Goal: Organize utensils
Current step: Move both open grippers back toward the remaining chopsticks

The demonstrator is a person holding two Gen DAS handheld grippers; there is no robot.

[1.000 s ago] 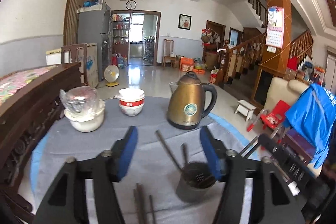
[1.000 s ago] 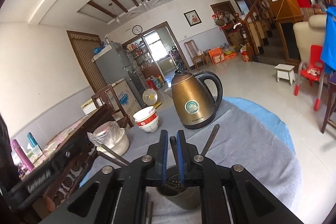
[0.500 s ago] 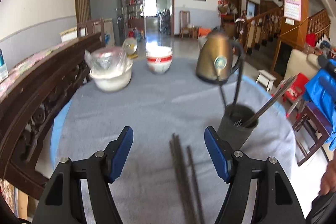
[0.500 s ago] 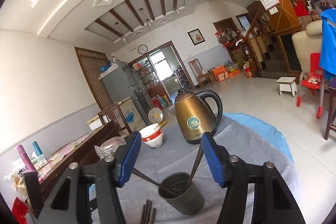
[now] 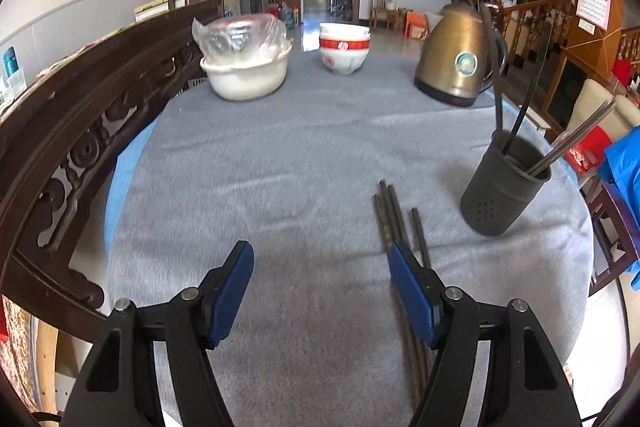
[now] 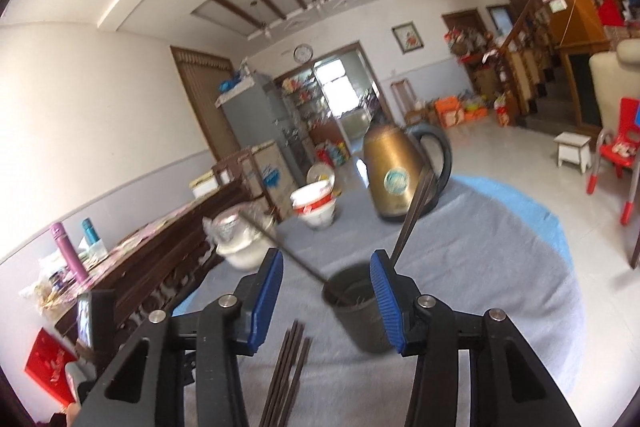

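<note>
Since a second ago the right gripper [image 6: 326, 277] has let go of the chopstick it pinched over the dark holder [image 6: 356, 301]; its jaws are now closing again on nothing. Left gripper [image 5: 320, 265] has dipped toward the grey cloth [image 5: 288, 163], jaws wide and empty, loose chopsticks [image 5: 390, 217] beside its right finger at lower centre. Bare cloth fills mid-frame; holder [image 5: 504, 187] stands near the right edge, kettle [image 5: 456, 59] and bowls [image 5: 344, 49] along the far rim

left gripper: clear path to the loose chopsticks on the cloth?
Probably yes. Left gripper is open, and loose chopsticks lie flat under its right finger with nothing over them; the holder stands apart.
</note>
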